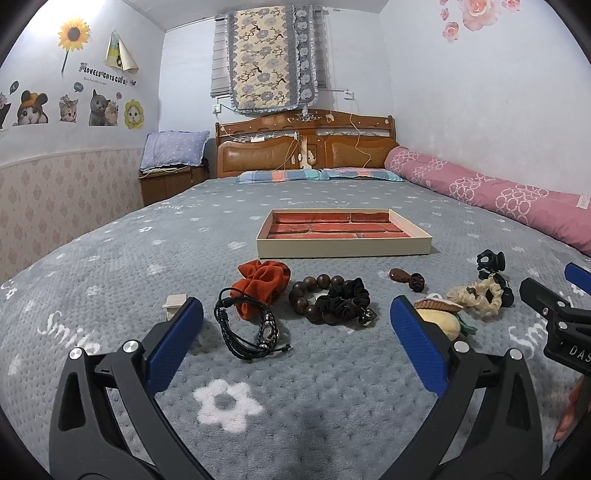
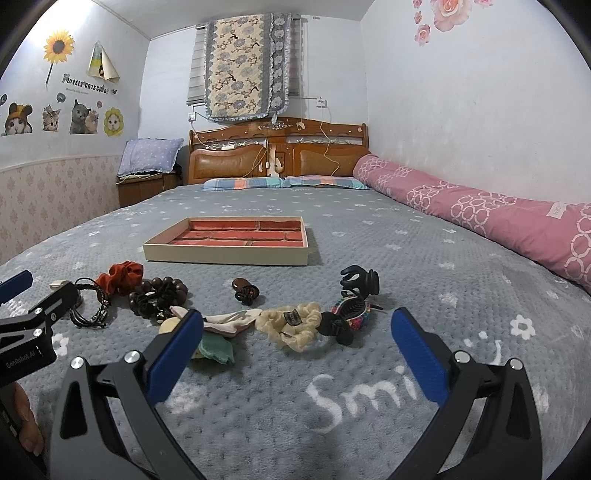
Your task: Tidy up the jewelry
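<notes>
Right wrist view: shallow tray (image 2: 225, 254) with bare red compartments.

1. Pale walls (image 1: 461, 92); pink patterned wainscot (image 1: 55, 192) along the lower left side.
2. Sunflower sticker (image 1: 74, 35), cat stickers (image 1: 99, 109) on the left; pink rose stickers (image 1: 476, 11) upper right.
3. Floral quilted cloth (image 1: 258, 55) hung over window blinds (image 1: 220, 66) at the far end.
4. Carved wooden headboard (image 1: 306, 147), with cords draped across.
5. Grey blanket (image 1: 332, 387) with white flowers covering the bed.
6. Rolled pink quilt (image 1: 498, 195) along the right wall.
7. Blue dotted pillow (image 1: 173, 149) atop a wooden nightstand (image 1: 166, 184).
</notes>
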`<state>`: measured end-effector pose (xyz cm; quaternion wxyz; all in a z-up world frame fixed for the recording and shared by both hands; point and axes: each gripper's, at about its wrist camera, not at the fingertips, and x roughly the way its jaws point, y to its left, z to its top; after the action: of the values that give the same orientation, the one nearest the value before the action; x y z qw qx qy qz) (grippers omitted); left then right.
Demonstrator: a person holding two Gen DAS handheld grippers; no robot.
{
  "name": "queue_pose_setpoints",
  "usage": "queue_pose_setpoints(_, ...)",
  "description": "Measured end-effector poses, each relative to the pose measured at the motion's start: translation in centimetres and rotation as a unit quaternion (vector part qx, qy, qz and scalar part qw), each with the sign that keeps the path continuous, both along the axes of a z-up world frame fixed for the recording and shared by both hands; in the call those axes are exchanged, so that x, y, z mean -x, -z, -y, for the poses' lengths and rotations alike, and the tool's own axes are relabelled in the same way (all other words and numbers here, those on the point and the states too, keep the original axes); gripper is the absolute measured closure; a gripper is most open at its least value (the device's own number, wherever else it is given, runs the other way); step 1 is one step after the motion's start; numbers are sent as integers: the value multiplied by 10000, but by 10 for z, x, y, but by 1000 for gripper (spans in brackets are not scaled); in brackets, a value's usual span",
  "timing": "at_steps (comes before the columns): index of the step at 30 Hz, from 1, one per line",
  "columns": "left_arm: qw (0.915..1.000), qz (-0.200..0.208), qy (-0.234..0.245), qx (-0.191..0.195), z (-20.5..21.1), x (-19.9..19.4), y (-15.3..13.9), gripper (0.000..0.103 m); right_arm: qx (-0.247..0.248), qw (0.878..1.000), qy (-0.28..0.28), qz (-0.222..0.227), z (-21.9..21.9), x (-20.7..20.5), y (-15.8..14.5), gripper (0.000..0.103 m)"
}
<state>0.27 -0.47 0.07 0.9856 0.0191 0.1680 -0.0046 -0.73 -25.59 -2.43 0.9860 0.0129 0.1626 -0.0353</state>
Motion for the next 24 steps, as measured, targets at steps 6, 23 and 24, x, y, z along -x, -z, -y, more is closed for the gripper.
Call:
queue_pose_setpoints(6, 10000, 4, -2, 0, -2, 1, 0, 5, 2, 10000, 0, 1, 0, 0, 0, 4)
queue_pose_setpoints(23, 10000, -3, -2, 1, -3, 3, 0, 5, 11, 10000, 2, -3, 0, 0, 0, 4)
queue_pose_setpoints(24, 10000, -1, -1, 2, -3, 3, 0, 5, 11, 10000, 2, -3, 0, 0, 0, 4)
